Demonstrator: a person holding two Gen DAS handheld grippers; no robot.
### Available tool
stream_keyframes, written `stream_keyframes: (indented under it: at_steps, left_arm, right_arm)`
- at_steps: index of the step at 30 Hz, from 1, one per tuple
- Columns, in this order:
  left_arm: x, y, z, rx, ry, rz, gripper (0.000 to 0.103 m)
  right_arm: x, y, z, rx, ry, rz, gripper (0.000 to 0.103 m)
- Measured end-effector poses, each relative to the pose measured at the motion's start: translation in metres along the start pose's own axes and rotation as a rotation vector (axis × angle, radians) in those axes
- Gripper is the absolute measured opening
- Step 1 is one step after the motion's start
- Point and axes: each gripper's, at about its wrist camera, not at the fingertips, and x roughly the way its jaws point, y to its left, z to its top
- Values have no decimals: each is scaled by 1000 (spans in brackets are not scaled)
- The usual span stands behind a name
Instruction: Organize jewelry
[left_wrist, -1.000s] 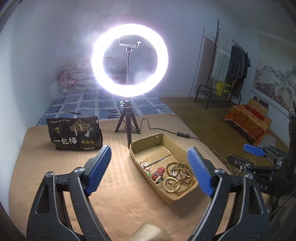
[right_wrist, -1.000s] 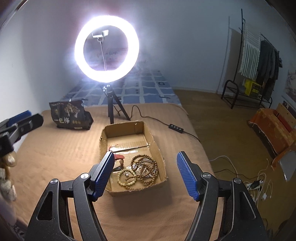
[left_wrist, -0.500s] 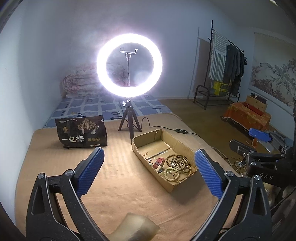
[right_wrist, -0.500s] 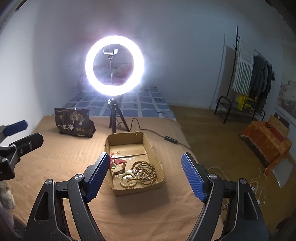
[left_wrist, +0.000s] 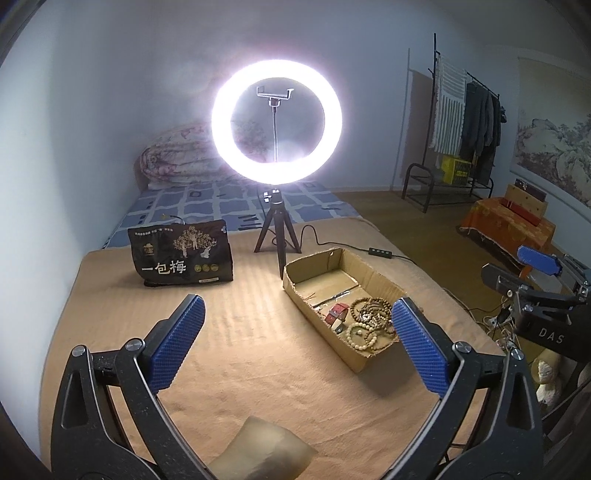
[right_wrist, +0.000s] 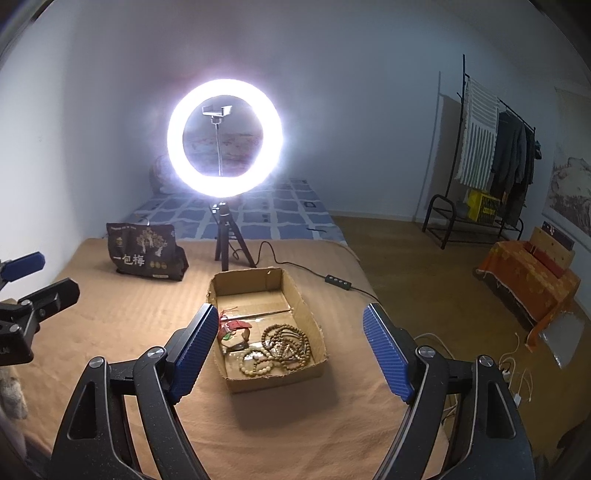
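Hovering spread and empty, right claw (right_wrist: 290, 350), bead bracelets (right_wrist: 284, 341) in cardboard box (right_wrist: 306, 314) beyond its tips

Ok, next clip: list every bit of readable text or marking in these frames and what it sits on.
"一包梅": large white characters on the black snack bag standing on the tan blanket.
"DAS": white letters on the body of the right claw, seen from the left wrist view.
Small print and gold seals on the bag: too small to read.
Markings on the yellow crate under the clothes rack: blurred, unreadable.
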Motion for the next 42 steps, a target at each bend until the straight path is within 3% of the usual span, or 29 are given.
stream_keyframes:
  at_steps: [42]
  left_arm:
    - [-1,-8,0,30,-1,-2,103]
  right_arm:
    - [1,-1,-2,4,6,-9,81]
